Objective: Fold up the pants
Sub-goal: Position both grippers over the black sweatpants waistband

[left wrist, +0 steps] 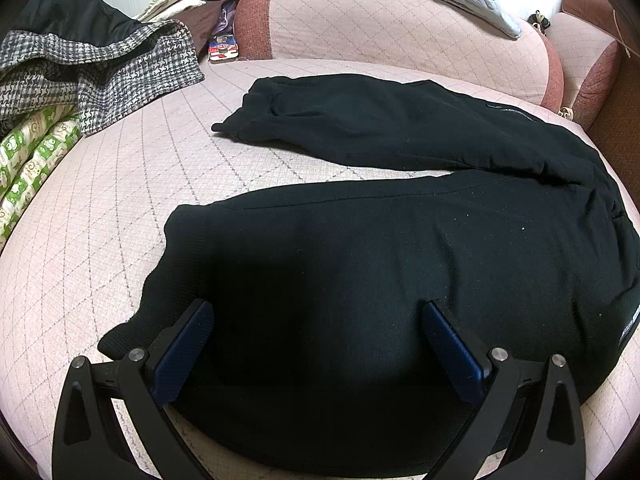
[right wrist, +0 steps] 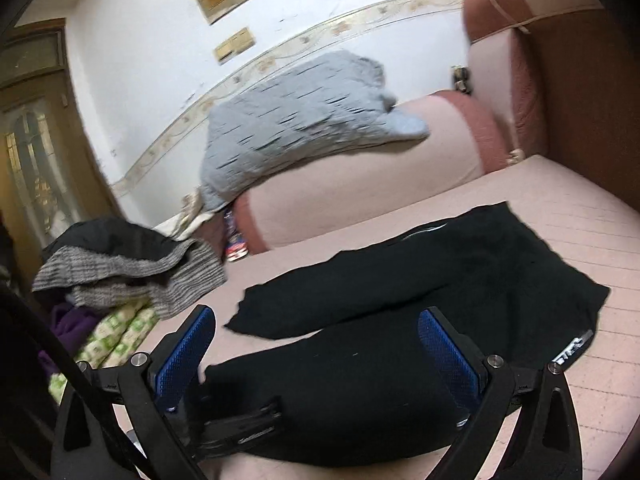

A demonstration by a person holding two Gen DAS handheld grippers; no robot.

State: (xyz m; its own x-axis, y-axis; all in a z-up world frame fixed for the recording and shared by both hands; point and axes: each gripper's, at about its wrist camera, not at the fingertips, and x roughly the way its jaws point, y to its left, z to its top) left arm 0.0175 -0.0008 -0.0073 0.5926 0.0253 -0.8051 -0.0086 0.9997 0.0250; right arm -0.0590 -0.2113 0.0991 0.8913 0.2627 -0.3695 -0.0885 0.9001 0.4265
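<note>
The bed (left wrist: 120,184) carried the black pants (left wrist: 400,248) spread flat, legs apart in a V: the waist lay off to your right, the two cuffs to your left, so each leg's long axis ran roughly crosswise to your fingers. The far leg (left wrist: 360,120) ended near the checked coat (left wrist: 100,68); the near leg (left wrist: 320,280) lay straight ahead of both tools.

Your left gripper (left wrist: 316,316) was the closer one, I judge: it hung low over the near leg beside the cuff (left wrist: 132,332), fingers spread wide, nothing between them. Whether the tips touched cloth I cannot tell.

Your right gripper (right wrist: 316,324) also stood wide apart and empty, tilted and raised more, looking across the same leg toward the waist; the other tool showed beneath it at the cuff end.

The next move probably turned on that cuff: it lay just left of your left fingers (left wrist: 188,344), so a pinch there would need a small shift leftward before carrying the near leg over onto the far one.
</note>
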